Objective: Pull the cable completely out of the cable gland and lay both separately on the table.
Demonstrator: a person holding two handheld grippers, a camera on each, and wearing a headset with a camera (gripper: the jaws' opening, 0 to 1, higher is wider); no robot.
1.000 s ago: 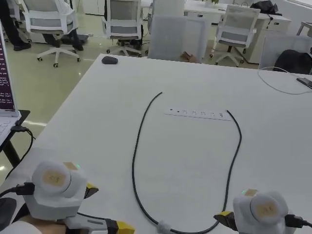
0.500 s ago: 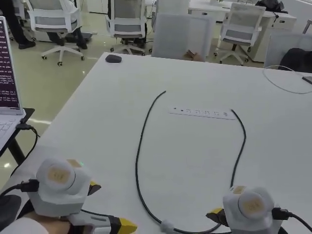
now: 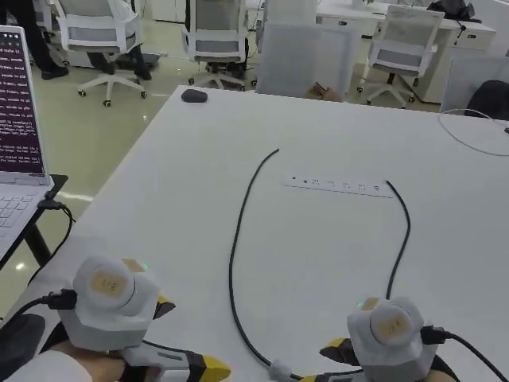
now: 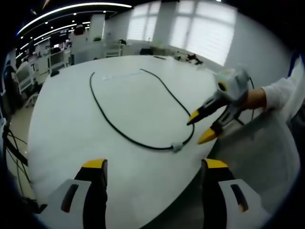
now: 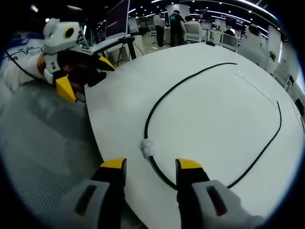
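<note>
Now, in the head view, the left claw (image 3: 187,338) and right claw (image 3: 322,364) are held low at the table's (image 3: 318,263) near edge, tips angled inward. The gland (image 3: 278,370) lies between them on the looped cable (image 3: 232,263). In the left gripper view, its jaws are spread wide, released. In the right gripper view, its jaws are apart, gripping nothing, with the gland just ahead.

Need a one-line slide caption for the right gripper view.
Open right gripper poised over the cable gland on the black cable looped across the white table; left gripper open near its edge.

White office chairs (image 3: 215,32), glossy floor (image 3: 103,127), laptop (image 3: 20,135) left
</note>
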